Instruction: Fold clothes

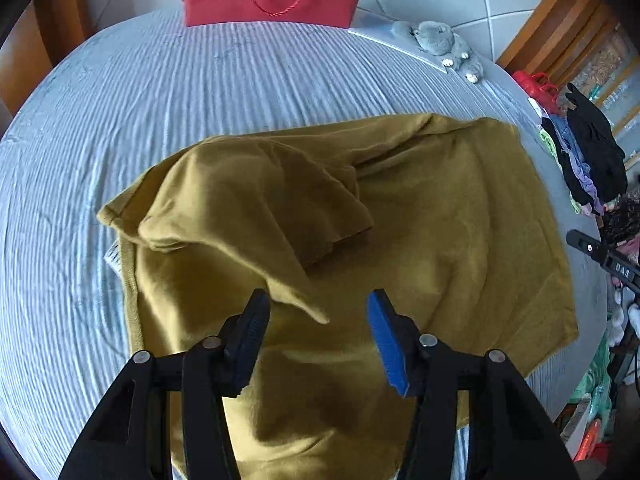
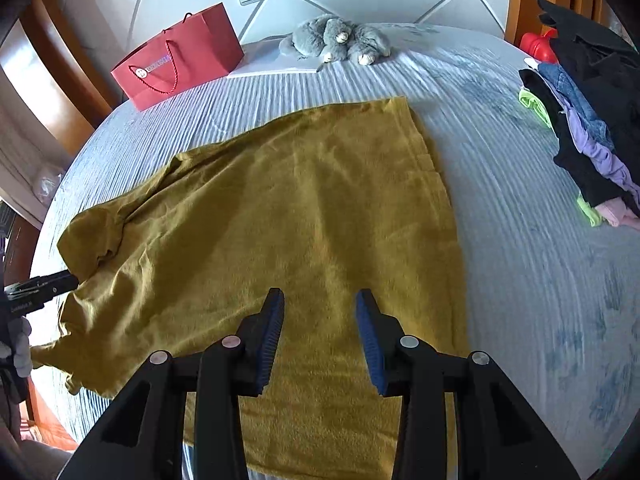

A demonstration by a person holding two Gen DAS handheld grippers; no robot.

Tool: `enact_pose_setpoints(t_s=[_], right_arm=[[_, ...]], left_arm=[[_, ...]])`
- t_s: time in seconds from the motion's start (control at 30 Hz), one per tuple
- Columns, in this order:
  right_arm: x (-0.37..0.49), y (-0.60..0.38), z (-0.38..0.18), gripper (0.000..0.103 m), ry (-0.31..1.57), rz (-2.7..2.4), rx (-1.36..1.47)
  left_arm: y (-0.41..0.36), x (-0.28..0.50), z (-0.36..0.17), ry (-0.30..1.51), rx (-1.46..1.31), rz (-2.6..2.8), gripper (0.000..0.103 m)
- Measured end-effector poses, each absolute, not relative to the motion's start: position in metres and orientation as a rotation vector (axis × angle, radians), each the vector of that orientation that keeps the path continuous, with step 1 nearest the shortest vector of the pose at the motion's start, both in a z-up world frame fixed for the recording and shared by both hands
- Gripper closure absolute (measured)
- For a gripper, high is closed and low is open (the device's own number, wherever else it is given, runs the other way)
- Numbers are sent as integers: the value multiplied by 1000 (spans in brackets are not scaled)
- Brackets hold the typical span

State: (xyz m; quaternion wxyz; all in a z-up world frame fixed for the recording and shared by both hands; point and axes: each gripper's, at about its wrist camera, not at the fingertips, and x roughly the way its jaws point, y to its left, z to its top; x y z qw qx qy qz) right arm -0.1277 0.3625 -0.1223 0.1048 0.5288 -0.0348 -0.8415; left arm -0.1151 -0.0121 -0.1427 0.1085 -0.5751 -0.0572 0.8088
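Left wrist: left gripper [image 1: 318, 332] released, shirt [image 1: 420, 240] spread under fingers, folded sleeve tip between them, untouched. Right wrist: right gripper [image 2: 320, 334] released, nothing gripped, shirt [image 2: 320, 200] beneath, ahead.

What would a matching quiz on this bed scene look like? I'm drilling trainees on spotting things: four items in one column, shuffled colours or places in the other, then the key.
Things:
1. shirt
2. bag
3. plush toy
4. clothes pile

Descriptions:
A. grey, lying near the headboard
B. mustard, spread over the middle of the bed
C. dark and mixed colours, stacked at the right edge of the bed
D. red, with cord handles, at the head of the bed

Pairs: 1-B, 2-D, 3-A, 4-C
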Motion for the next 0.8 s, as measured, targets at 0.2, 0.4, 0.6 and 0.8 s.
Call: enact_pose_setpoints(t_s=[0.2,0.4,0.6,0.8], right_arm=[[-195,370,-118,66,-18,-2530,1543],[-278,376,-124,66,45,-2547,1570],[-330,370,-139,66,41,-2524,1617],[-339,377,-137,66,45,-2558,1607]], left_arm=[[-29,-155,-119,-131,-1594,2441,100],[-87,-228,-92,-199,-1522,2594,100],[-144,-331,-105,-373,-1560,2601,91],[-151,-328,-87,-238,-1434,2664,51]])
